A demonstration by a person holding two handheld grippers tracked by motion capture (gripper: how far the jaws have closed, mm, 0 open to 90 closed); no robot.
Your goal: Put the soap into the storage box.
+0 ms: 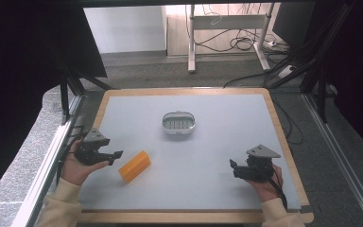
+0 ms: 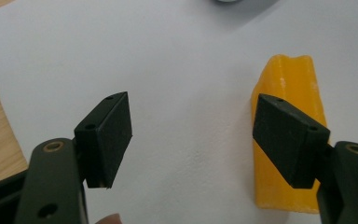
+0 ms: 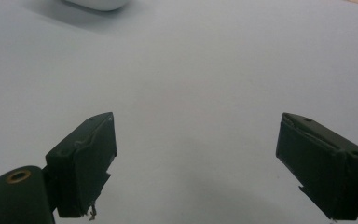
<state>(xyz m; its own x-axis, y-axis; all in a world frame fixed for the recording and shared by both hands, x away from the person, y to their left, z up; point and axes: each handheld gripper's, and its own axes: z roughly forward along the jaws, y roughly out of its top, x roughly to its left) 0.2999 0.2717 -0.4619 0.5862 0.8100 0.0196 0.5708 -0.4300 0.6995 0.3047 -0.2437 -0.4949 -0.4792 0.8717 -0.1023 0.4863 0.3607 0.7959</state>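
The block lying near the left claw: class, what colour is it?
Orange-yellow block, clearest in the left gripper view.

Before you lies an orange-yellow block — oblong, flat on its side, angled on the grey mat, near your left. Farther off, mid-mat — a white oval slotted dish, upright, well apart.

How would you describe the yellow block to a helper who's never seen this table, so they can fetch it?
Look at the grey table with its wooden rim. Near its front left, just right of the left gripper, lies the block. It is the sole bright yellow-orange thing, long and lying flat, unlike the white dish farther back.
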